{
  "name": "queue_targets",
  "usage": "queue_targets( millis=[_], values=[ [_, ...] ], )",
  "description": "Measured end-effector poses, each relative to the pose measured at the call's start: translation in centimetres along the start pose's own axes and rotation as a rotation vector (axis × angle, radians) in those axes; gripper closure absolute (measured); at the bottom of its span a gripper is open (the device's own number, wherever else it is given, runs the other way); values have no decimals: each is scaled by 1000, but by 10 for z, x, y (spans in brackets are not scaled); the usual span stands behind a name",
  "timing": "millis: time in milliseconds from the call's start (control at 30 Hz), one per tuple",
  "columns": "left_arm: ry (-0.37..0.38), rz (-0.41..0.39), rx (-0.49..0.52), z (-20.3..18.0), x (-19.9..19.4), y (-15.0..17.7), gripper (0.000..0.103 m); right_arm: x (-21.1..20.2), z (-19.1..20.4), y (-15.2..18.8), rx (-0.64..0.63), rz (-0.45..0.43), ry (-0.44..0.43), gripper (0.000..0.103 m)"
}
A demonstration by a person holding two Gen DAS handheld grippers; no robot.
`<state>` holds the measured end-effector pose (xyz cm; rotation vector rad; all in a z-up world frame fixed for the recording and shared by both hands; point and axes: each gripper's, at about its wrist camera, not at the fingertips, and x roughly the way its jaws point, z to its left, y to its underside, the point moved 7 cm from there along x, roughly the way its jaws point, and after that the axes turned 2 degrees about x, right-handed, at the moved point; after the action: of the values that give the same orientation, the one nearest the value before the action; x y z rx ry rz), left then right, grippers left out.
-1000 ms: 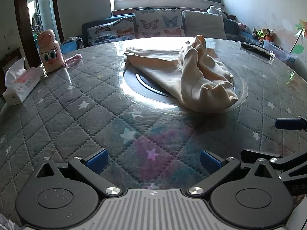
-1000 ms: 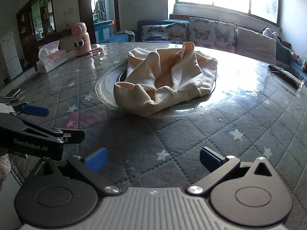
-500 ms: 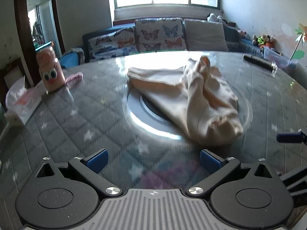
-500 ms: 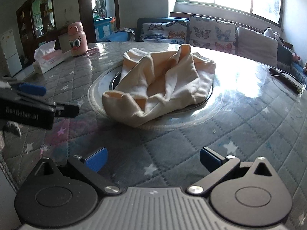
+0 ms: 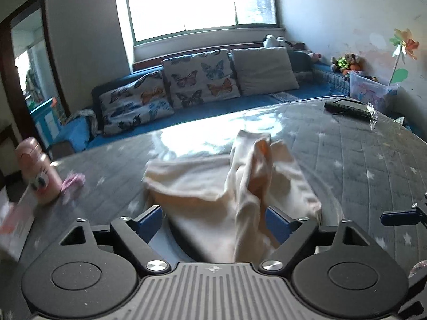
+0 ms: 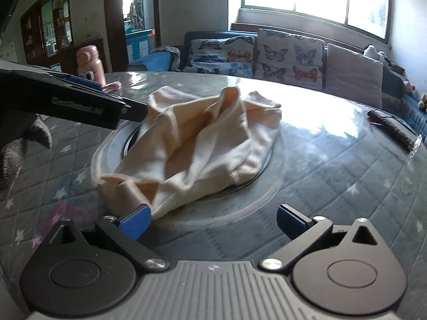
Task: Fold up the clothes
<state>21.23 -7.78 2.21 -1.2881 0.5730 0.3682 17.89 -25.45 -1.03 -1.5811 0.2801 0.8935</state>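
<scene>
Quilted grey cloth with pale stars covers the round table (image 6: 333, 208), under a clear glossy sheet that throws back the window light. At its middle sits a glass turntable (image 6: 248, 200), and on it the crumpled cream garment (image 6: 202, 144), bunched into a ridge at the top.

The left gripper (image 5: 214, 220) reaches over the near edge of the garment; its jaws are closing, with a fold of the cloth between the blue pads, though the pads do not yet press on it. The right gripper (image 6: 213, 217) has its jaws wide apart with nothing between them; its left pad stands just beside the near corner of the garment.

Behind the table a blue sofa (image 5: 186, 114) runs under a bright window (image 5: 200, 2), with butterfly cushions (image 5: 200, 80) and a plain grey one (image 5: 264, 69). Soft toys (image 5: 344, 62) and a paper pinwheel (image 5: 403, 45) stand by the right wall. On the table's left side are a pink bottle (image 5: 40, 173) with cartoon eyes and a small pink thing (image 5: 73, 181) beside it, both blurred. A dark remote (image 5: 347, 108) lies near the far right rim. A doorway (image 6: 136, 18) opens at the left.
</scene>
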Motion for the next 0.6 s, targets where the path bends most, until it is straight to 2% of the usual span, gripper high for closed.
queue_targets(
  millis=[133, 233, 300, 333, 367, 400, 467, 600],
  values=[
    [39, 19, 30, -11, 28, -12, 23, 6, -21, -18, 4, -12, 27, 7],
    [52, 53, 42, -19, 48, -14, 34, 14, -38, -31, 28, -15, 39, 11],
    [60, 82, 38, -18, 61, -10, 57, 19, -46, -39, 36, -16, 45, 13],
    [62, 97, 35, -17, 67, -8, 64, 22, -50, -43, 38, -19, 48, 14],
    [67, 108, 29, -16, 69, -5, 79, 25, -53, -47, 40, -21, 51, 15],
    [72, 118, 23, -14, 71, -2, 89, 28, -56, -51, 43, -24, 51, 17],
    [79, 114, 3, -8, 69, 3, 94, 36, -59, -61, 49, -30, 41, 18],
    [70, 101, -36, 8, 60, 9, 95, 54, -56, -82, 36, -44, 21, 24]
  ],
)
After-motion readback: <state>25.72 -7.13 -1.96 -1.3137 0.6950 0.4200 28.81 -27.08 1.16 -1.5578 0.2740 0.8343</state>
